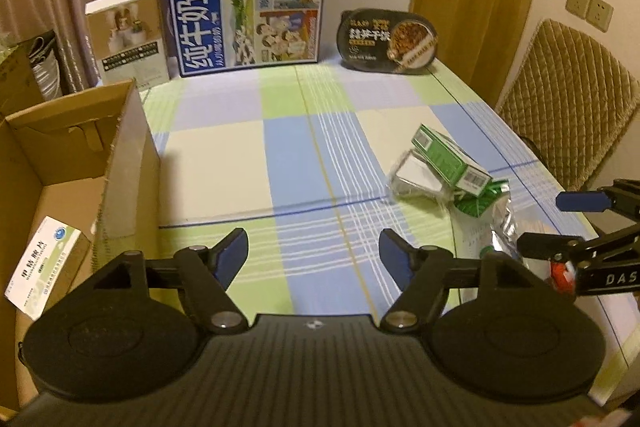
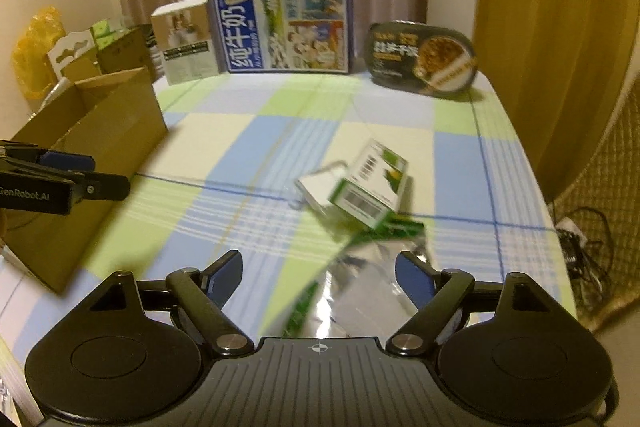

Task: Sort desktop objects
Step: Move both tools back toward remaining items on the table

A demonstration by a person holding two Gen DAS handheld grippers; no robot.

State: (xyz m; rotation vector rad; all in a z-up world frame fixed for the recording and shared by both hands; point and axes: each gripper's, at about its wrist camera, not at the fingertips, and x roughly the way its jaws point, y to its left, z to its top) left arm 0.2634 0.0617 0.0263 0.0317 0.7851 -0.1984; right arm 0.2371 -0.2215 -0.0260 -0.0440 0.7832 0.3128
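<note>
A: Which tongs are nearer the green box (image 2: 370, 187)?

B: The right tongs (image 2: 319, 271). It lies just ahead of them on the tabletop (image 2: 256, 147), leaning on a foil pouch (image 2: 372, 279), long axis slanting away rightward.

A: And the left tongs (image 1: 313, 254)?

B: Well aside, beside the cardboard box (image 1: 124, 163). Both pairs gape wide, empty, angled down.
</note>
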